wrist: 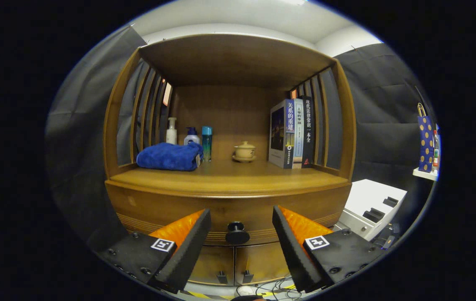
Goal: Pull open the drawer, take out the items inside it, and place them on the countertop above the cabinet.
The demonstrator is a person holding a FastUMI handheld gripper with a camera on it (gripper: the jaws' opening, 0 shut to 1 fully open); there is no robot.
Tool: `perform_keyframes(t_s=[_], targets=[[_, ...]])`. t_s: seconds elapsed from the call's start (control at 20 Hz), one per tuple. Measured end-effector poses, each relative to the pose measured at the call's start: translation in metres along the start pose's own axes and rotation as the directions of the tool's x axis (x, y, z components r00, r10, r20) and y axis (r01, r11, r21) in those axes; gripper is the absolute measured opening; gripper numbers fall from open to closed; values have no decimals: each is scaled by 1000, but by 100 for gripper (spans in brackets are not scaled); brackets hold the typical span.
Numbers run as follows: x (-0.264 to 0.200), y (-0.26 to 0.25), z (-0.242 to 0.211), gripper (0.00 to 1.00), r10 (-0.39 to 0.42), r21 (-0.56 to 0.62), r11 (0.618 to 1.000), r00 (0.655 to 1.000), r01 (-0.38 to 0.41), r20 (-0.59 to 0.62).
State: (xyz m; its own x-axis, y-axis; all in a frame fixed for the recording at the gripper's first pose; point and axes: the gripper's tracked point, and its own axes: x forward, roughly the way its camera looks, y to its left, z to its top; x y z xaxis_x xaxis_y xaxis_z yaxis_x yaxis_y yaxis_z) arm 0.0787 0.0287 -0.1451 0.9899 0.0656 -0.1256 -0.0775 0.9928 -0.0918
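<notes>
A wooden cabinet stands in front of me with a closed drawer below its countertop. The drawer's round dark knob sits in the middle of the drawer front. My gripper is open, its two fingers spread to either side of the knob and a short way in front of it, touching nothing. What lies inside the drawer is hidden.
On the countertop lie a folded blue towel, three bottles, a lidded cup on a saucer and upright books. Two small doors sit under the drawer. A white unit stands to the right, cables on the floor below.
</notes>
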Motion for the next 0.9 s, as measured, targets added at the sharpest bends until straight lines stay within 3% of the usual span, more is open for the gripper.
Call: perform_keyframes(t_s=[0.3,0.65,0.9], targets=[[33,8,-43,98,47,52,998,996,-44,-74],[52,2,-67,68,75,213,976,992,-52,-101],[54,1,-66,46,89,185,980,992,-70,-95]])
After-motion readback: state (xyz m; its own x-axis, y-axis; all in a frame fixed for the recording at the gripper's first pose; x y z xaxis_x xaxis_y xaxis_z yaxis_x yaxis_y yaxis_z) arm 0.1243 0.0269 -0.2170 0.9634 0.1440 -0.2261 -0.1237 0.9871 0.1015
